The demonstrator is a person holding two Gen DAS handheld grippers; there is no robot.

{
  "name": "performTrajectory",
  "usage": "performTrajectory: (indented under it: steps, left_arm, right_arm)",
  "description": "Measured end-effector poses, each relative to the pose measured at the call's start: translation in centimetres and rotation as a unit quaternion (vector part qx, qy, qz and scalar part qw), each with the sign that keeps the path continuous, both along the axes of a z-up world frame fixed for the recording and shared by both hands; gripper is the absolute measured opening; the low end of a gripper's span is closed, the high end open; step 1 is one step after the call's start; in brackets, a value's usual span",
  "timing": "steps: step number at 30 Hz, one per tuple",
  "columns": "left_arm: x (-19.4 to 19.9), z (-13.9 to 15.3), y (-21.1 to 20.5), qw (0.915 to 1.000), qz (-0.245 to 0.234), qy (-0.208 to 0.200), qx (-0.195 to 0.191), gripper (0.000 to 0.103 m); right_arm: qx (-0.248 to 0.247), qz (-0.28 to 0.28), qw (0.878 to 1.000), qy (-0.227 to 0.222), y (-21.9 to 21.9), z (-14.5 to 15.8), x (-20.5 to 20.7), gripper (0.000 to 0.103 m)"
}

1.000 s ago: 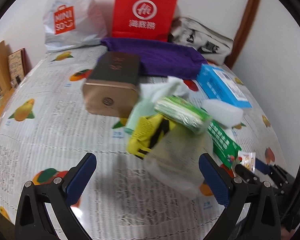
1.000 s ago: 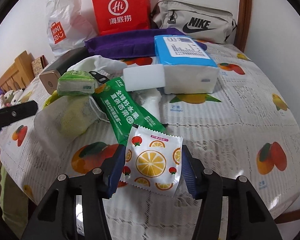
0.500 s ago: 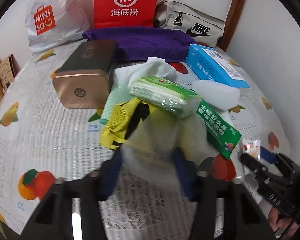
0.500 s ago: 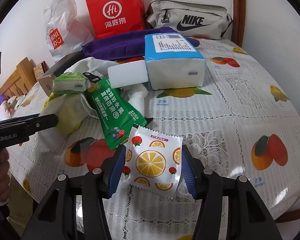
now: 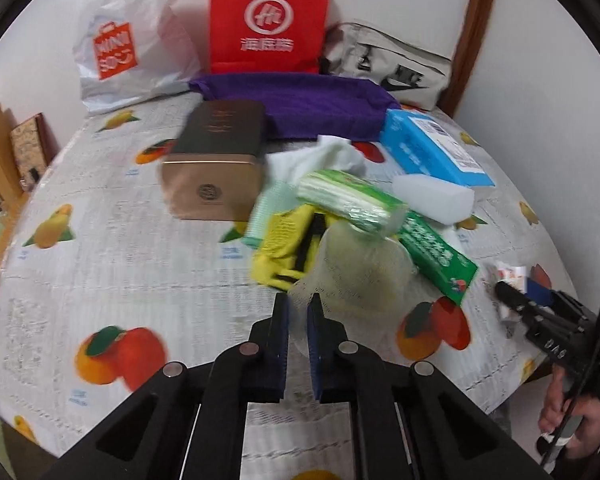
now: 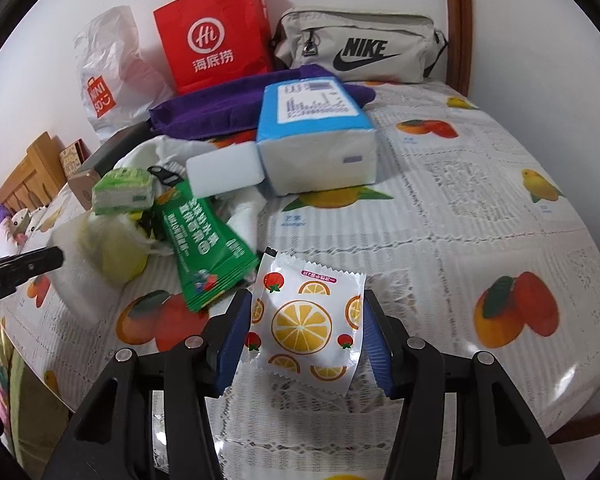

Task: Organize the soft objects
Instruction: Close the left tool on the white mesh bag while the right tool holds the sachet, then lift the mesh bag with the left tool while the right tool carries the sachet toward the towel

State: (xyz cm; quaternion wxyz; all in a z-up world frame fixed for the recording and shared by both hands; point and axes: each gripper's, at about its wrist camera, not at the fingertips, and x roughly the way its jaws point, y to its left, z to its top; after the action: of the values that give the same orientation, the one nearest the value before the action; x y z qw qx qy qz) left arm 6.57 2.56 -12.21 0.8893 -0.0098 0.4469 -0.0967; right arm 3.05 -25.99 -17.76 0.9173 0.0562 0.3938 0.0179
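My left gripper (image 5: 298,312) is shut on the near edge of a white mesh pouch (image 5: 360,276) with something yellow-green inside; the pouch also shows in the right wrist view (image 6: 100,256). My right gripper (image 6: 306,320) is shut on a white sachet printed with orange slices (image 6: 308,320) and holds it over the table edge. The pile holds a green tissue pack (image 5: 352,200), a yellow glove (image 5: 284,244), a green packet (image 6: 204,252), a white sponge block (image 6: 224,176), a white cloth (image 5: 316,156) and a blue tissue pack (image 6: 316,136).
A bronze tin box (image 5: 216,160) lies left of the pile. A purple towel (image 5: 300,104), a red paper bag (image 5: 268,20), a white Miniso bag (image 5: 120,40) and a grey Nike bag (image 6: 360,48) line the wall. The fruit-print tablecloth (image 6: 480,208) covers the table.
My left gripper went from wide open to shut on the mesh pouch's edge. My right gripper kept its hold on the sachet and drifted slightly.
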Motion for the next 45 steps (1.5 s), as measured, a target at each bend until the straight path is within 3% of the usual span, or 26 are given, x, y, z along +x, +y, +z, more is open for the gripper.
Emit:
performTrajectory:
  steps: [6,9,10,12,15,19,22,25,26,28,30,33,35,45]
  left_arm:
    - [-0.2,-0.7,4.0,0.9971,0.069,0.011,0.031,0.009]
    - [-0.1,-1.5,5.3,0.9960,0.084,0.022,0.021,0.013]
    - [0.0,-1.7,5.5,0.9963,0.081,0.025,0.014,0.018]
    - [0.2,-1.9,5.4,0.9967,0.077,0.024,0.008,0.047]
    - [0.3,-1.9,4.5,0.9983,0.058,0.007,0.003,0.075]
    - [1.2,-2.7,2.9,0.9995,0.028,0.014,-0.002,0.080]
    - [1.8,-4.3,1.4,0.9987,0.021,0.029,0.036,0.080]
    - [1.7,-4.7,0.6,0.9973,0.020,0.014,0.069,0.082]
    - [1.8,-4.7,0.7,0.9978,0.027,0.012,0.059,0.081]
    - [1.9,-4.5,1.0,0.9976,0.031,0.003,0.062,0.066]
    - [1.9,-4.1,1.5,0.9979,0.032,0.001,0.056,0.037]
    - [2.2,-3.9,2.6,0.9984,0.039,0.007,0.039,0.010]
    - [2.2,-3.8,3.4,0.9991,0.037,0.018,0.009,0.007]
    - [0.8,-1.1,4.2,0.9989,0.044,-0.004,-0.019,0.004]
  right_arm:
    - [-0.007,-0.009,1.000,-0.005,-0.5,0.5,-0.1,0.054]
    - [-0.007,-0.007,1.000,-0.003,-0.3,0.5,0.0,0.054]
    - [-0.008,-0.005,1.000,-0.002,-0.2,0.5,0.1,0.054]
    - [-0.010,-0.002,1.000,0.001,0.1,0.4,0.1,0.054]
    - [-0.017,0.004,1.000,0.006,0.4,0.2,0.1,0.054]
    - [-0.018,-0.002,1.000,0.012,0.1,-0.2,0.2,0.054]
    - [-0.017,-0.009,1.000,0.014,-0.3,-0.4,0.5,0.054]
    - [-0.020,-0.011,1.000,0.016,-0.5,-0.6,0.6,0.054]
    - [-0.022,-0.010,1.000,0.016,-0.5,-0.6,0.7,0.054]
    - [-0.026,-0.009,1.000,0.013,-0.5,-0.7,0.7,0.054]
    - [-0.029,-0.006,1.000,0.011,-0.5,-0.6,0.9,0.053]
    - [-0.028,0.000,1.000,0.008,-0.5,-0.4,1.1,0.053]
    - [-0.023,0.002,1.000,0.007,-0.5,-0.1,1.1,0.052]
    - [-0.023,0.003,1.000,-0.008,-0.8,1.4,1.1,0.052]
